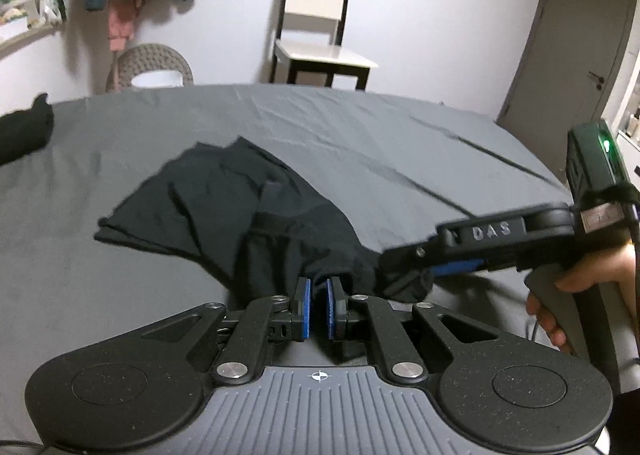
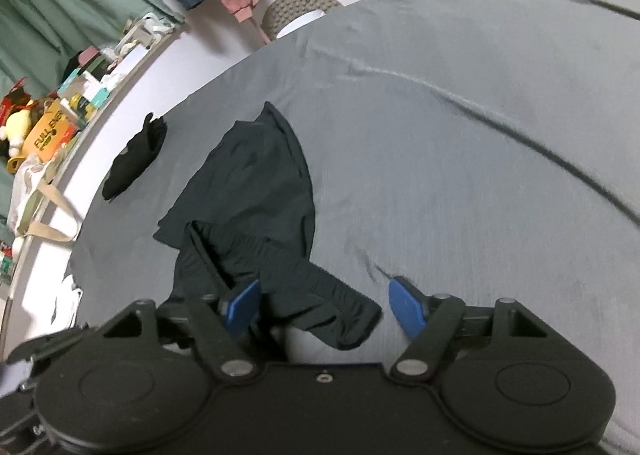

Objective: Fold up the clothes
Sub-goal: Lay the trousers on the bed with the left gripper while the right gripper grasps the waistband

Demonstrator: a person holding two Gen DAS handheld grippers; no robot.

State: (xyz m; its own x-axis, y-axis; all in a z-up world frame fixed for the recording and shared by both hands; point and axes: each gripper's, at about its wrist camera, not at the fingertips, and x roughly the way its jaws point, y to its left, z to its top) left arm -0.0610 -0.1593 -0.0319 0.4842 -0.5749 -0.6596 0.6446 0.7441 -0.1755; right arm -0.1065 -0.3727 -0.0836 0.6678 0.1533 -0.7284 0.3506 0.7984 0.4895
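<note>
Bed under grey sheet, long creases running across far right side. Black garment spread crumpled near middle, near end bunched and lifted off sheet. Second, smaller black garment lying apart toward left edge, well clear of first. Rest of sheet bare, mild wrinkles.

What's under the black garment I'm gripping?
The grey bedsheet lies under the crumpled black garment, pinched by the left gripper. Anything beneath its folds is hidden. The right gripper is open.
</note>
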